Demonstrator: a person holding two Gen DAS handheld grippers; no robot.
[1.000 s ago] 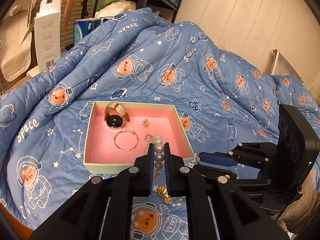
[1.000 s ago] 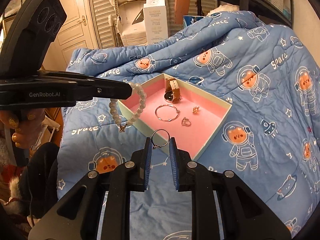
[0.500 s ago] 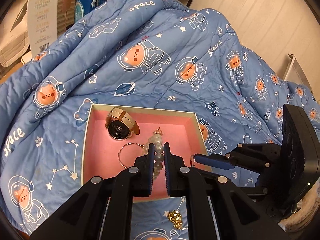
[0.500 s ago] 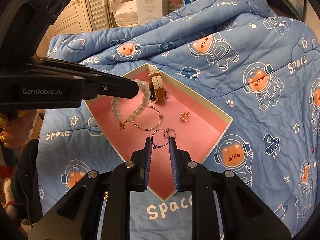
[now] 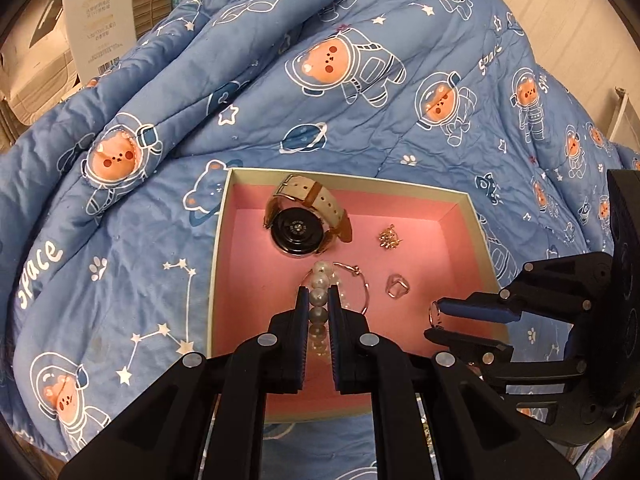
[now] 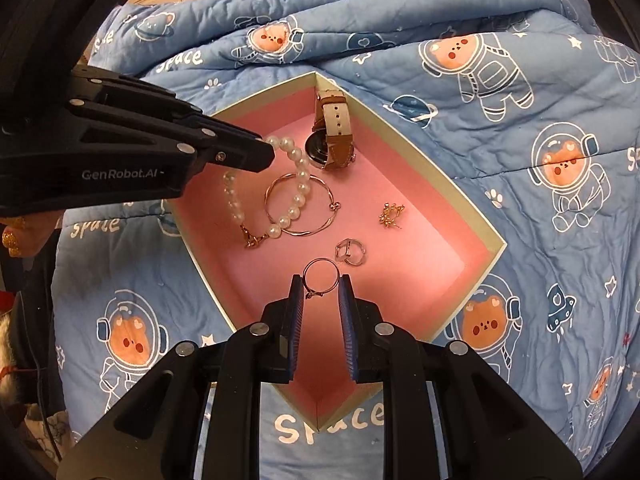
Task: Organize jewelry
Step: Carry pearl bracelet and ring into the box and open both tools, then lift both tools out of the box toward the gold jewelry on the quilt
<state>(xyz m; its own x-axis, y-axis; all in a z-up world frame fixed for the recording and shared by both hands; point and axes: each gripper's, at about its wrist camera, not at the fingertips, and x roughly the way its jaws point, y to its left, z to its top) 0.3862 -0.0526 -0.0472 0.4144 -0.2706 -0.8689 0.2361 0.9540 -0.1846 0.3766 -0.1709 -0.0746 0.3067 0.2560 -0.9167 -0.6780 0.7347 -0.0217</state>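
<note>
Gripping a pearl bracelet (image 5: pixel 319 296), the left gripper (image 5: pixel 319 300) has its pads clamped tight on a few beads. In the right wrist view the left gripper (image 6: pixel 264 152) comes in from the left edge, and the bracelet (image 6: pixel 298 184) hangs from its tip and drapes down onto the pink floor of the jewelry box (image 6: pixel 496 246). Gold clasp (image 6: pixel 252 239) touches the floor below the tip. Beads cross over a thin gold bangle (image 6: pixel 302 206) lying flat just beyond and below that tip.

Ahead of the left gripper, at the far side of the box (image 5: pixel 472 216), a wristwatch (image 5: pixel 304 224) lies with its dark case back up and beige strap looped; in the right wrist view the watch (image 6: pixel 332 136) sits in the far corner. Right of it, small gold earrings (image 5: pixel 387 238) lie alone, seen again at (image 6: pixel 390 214). A silver heart-shaped ring (image 5: pixel 397 288) lies near the left gripper's right finger; it lies just ahead of the right gripper, at (image 6: pixel 350 251).

The right gripper (image 6: pixel 320 292) pinches a thin ring (image 6: pixel 320 278) between its pads, ring upright, over the near part of the box floor; can't tell if it touches the floor. From the left wrist view the right gripper (image 5: pixel 434 320) enters from the right over the box's right side.

Box sits on a blue space-print quilt (image 5: pixel 360 100).
</note>
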